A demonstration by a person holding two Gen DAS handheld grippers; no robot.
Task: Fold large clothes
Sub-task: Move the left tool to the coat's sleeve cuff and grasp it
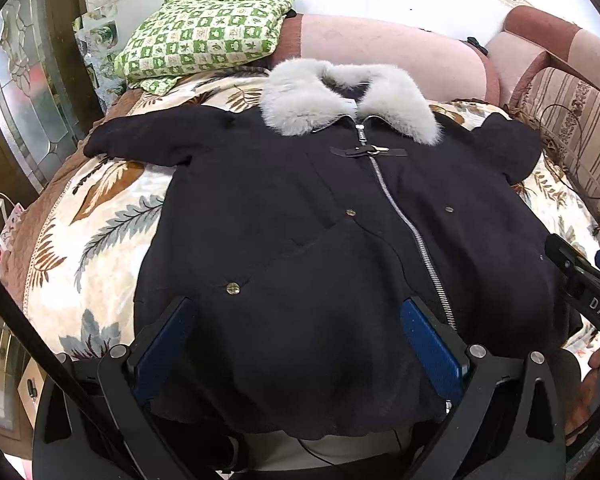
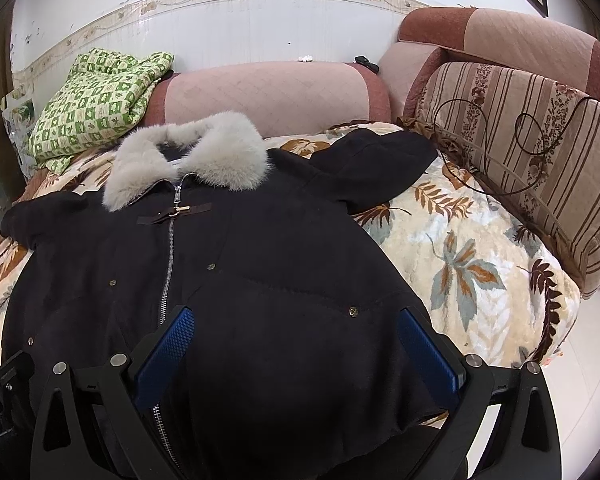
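Note:
A black zipped coat (image 1: 284,216) with a grey fur collar (image 1: 320,96) lies flat, front up, on a leaf-patterned blanket (image 1: 100,216). Its collar points away from me and its hem is nearest. My left gripper (image 1: 296,312) is open, its blue pads (image 1: 164,344) spread over the coat's lower left part. My right gripper (image 2: 296,316) is open over the lower right part of the coat (image 2: 260,264), right of the zipper (image 2: 168,264). The right gripper also shows at the right edge of the left wrist view (image 1: 592,280). Both sleeves lie spread outward.
A folded green-and-white checked cloth (image 1: 204,32) sits at the far left against a pink sofa back (image 2: 268,92). A striped cushion (image 2: 532,152) with a thin black cable stands on the right. The blanket's front right corner (image 2: 540,320) ends over pale floor.

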